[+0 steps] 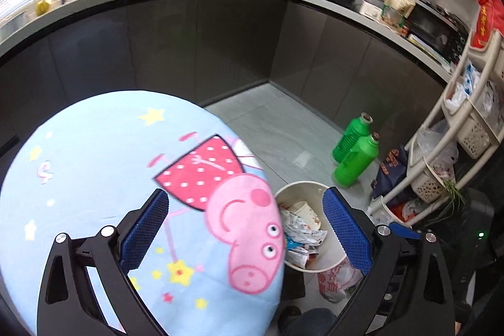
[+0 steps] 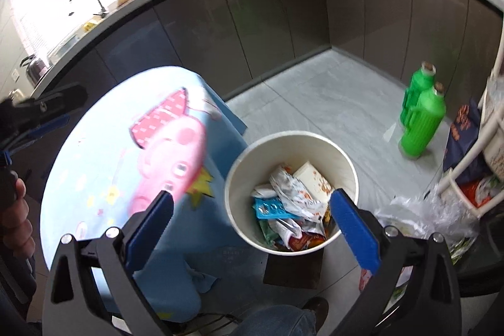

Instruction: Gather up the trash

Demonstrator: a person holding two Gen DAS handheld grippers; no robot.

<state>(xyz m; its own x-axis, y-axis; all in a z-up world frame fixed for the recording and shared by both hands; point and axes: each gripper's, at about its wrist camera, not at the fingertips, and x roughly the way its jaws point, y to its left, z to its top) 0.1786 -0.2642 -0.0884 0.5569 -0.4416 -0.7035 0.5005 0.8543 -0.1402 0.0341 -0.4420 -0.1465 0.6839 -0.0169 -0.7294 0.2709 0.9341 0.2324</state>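
Both grippers stand released, jaws wide, holding nothing. The left gripper (image 1: 245,232) hovers over the blue cartoon cloth (image 1: 94,178). The right gripper (image 2: 252,216) sits above the white bin (image 2: 346,169) on the floor, right of the cloth; crumpled wrappers (image 2: 293,197) fill it.

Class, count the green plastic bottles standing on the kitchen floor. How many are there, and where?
2. The nearer green bottle and the farther green bottle stand upright together by the dark cabinets, beyond the trash bin. Others could be hidden.
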